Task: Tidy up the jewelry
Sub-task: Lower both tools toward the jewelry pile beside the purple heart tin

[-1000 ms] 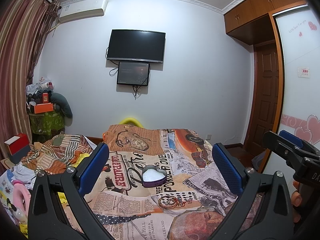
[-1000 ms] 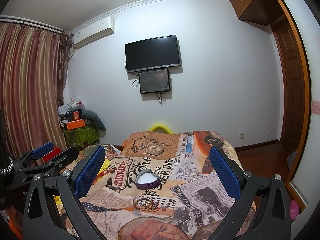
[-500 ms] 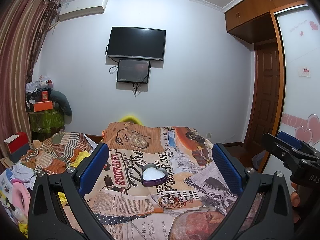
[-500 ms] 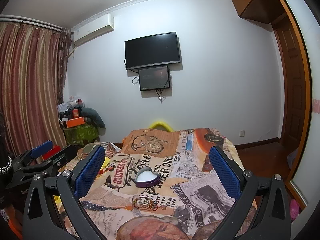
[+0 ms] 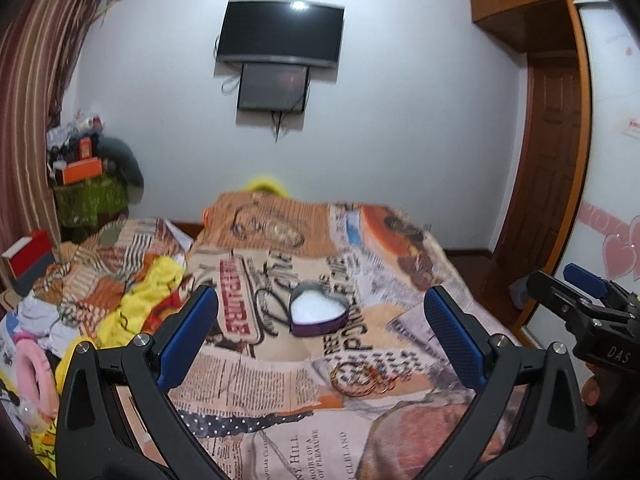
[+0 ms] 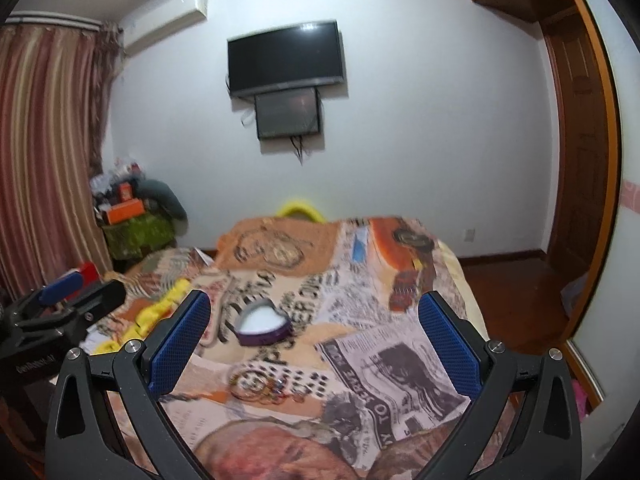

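Both views dipped lower and closer to bed with newspaper-print cover (image 5: 256, 364) versus a second ago, frames blurred; approach under way, nothing grasped yet. Left tongs (image 5: 320, 338) wide apart, empty; right tongs (image 6: 314, 342) wide apart, empty. One purple heart-shaped box with white lining (image 5: 317, 314) mid-bed, open. One tangled pile of gold bangles and small jewelry (image 5: 362, 376) just in front of box, individual pieces uncountable.
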Tool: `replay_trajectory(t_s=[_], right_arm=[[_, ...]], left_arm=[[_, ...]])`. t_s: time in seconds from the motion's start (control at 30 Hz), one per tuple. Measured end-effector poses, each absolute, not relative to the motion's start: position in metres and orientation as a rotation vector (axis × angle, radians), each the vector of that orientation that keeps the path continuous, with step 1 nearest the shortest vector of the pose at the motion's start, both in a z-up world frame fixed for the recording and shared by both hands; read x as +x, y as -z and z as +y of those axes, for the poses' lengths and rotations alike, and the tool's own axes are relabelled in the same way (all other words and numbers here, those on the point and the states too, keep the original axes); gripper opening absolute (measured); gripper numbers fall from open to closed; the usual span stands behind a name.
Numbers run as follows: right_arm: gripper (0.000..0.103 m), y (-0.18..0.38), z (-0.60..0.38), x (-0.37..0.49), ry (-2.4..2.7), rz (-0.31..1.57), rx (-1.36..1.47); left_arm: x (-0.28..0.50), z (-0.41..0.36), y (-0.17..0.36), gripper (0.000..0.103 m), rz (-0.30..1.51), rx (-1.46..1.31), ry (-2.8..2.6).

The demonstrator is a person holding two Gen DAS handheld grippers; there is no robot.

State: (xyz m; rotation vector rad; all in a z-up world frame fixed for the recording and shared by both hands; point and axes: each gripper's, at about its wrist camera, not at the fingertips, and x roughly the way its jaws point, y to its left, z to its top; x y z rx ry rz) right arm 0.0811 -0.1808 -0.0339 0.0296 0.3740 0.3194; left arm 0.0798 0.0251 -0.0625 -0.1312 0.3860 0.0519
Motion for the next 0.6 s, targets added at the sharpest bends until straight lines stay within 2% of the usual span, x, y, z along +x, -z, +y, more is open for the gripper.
replay_trajectory(t_s=[0.13, 0.2, 0.33, 0.6], right_arm=[[0.103, 0.055, -0.185, 0.102, -0.304, 0.453, 0.016], [0.103, 0.063, -0.185, 0.108, -0.299, 0.489, 0.001], [0.102, 0.084, -0.183, 0.121, -0.305, 0.556, -0.024], [0.083, 0.117, -0.182, 0.142, -0.334, 0.663, -0.064]], left_arm=[[0.104, 0.03, 0.09, 0.099, 0.481, -0.136, -0.06], [0.116, 0.032, 0.105, 0.091, 0.532, -0.142, -0.057], [0.136, 0.034, 0.134, 0.083, 0.636, -0.144, -0.048], [0.16, 0.032, 0.174, 0.054, 0.779, -0.177, 0.021]])
